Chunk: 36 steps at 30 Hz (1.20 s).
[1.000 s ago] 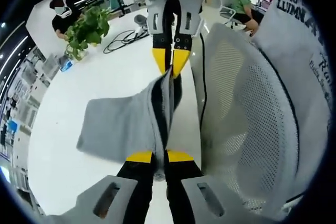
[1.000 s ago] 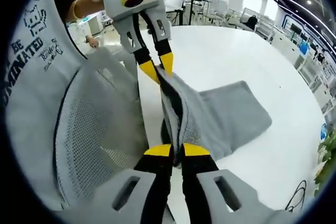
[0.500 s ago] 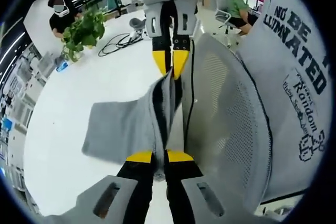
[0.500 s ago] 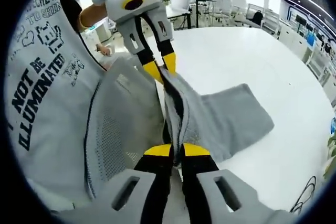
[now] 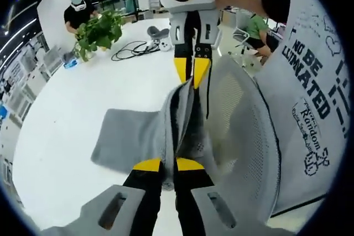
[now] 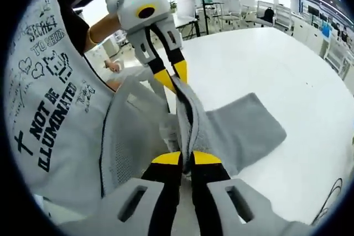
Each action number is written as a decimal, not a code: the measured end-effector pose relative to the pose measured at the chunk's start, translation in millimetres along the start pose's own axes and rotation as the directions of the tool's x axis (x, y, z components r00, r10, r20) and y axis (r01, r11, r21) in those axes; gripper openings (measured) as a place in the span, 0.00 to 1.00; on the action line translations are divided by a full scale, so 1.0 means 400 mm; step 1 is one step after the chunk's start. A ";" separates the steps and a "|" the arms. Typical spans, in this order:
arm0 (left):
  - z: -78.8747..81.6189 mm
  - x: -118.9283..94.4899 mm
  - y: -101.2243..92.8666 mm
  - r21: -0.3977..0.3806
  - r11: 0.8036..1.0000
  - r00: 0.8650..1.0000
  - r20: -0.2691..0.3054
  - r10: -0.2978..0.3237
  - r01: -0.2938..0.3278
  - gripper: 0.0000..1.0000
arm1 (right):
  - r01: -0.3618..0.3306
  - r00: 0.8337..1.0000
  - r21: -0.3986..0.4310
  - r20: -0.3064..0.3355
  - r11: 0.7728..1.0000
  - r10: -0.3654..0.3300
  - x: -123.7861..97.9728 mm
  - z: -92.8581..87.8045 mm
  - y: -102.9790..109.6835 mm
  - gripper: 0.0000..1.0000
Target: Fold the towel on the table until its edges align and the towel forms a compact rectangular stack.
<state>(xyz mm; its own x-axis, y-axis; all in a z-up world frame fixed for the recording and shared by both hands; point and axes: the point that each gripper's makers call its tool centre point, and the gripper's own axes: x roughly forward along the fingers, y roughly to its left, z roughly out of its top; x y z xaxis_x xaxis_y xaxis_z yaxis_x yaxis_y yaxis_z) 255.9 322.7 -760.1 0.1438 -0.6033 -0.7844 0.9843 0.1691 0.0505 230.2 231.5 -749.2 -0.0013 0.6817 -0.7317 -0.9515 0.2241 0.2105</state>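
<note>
Left gripper view: The left gripper (image 5: pixel 168 164) is seen pressed together on one end of a raised edge of the grey towel (image 5: pixel 130 139). The right gripper (image 5: pixel 192 69) enters from the far side and is clamped on the other end of the same edge, so that the edge is stretched between the two. The rest of the towel hangs down from that edge and trails flat onto the white table (image 5: pixel 66 114). A mesh chair back (image 5: pixel 243 131) stands just beside the table edge, with the person's printed shirt (image 5: pixel 310 98) next to it. A potted plant (image 5: pixel 99 31) and a coil of cable (image 5: pixel 135 51) lie well apart on the far side of the table.

Right gripper view: The right gripper is shown pinching the towel edge at the bottom of the view, jaws closed on the cloth. The left gripper is seen gripping the opposite end. The free part of the towel rests on the table.

Handling: The towel is judged to be soft, light and limp. It sags wherever it is not supported, so hold is best kept at the two corners of one edge, with the edge kept taut while it is laid over.
</note>
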 end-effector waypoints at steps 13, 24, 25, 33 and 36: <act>-0.008 0.022 0.085 0.005 1.000 1.000 -0.008 0.025 -0.025 0.07 | 0.038 0.998 0.104 0.053 0.994 -0.043 0.000 0.050 -0.098 0.04; -0.003 0.045 0.214 -0.079 0.996 0.997 0.058 0.051 -0.046 0.08 | -0.001 0.993 0.284 0.111 0.959 -0.033 -0.004 0.101 -0.203 0.04; -0.004 0.050 0.224 -0.088 0.995 0.996 0.065 0.053 -0.047 0.08 | -0.013 0.993 0.313 0.118 0.950 -0.025 -0.001 0.101 -0.215 0.04; -0.038 0.122 0.301 -0.151 0.987 0.995 0.067 0.069 -0.058 0.08 | -0.035 0.986 0.427 0.160 0.903 -0.038 0.034 0.095 -0.320 0.04; -0.054 0.152 0.331 -0.161 0.984 0.994 0.057 0.092 -0.082 0.08 | -0.048 0.984 0.472 0.174 0.880 -0.040 0.057 0.088 -0.363 0.03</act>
<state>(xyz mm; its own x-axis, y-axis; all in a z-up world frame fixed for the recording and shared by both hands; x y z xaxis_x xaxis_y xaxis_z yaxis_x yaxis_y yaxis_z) 392.6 325.2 -814.5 0.2392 -0.6287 -0.7399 0.9400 0.3409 0.0142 379.3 239.0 -773.5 0.0900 0.7829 -0.6156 -0.6924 0.4935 0.5264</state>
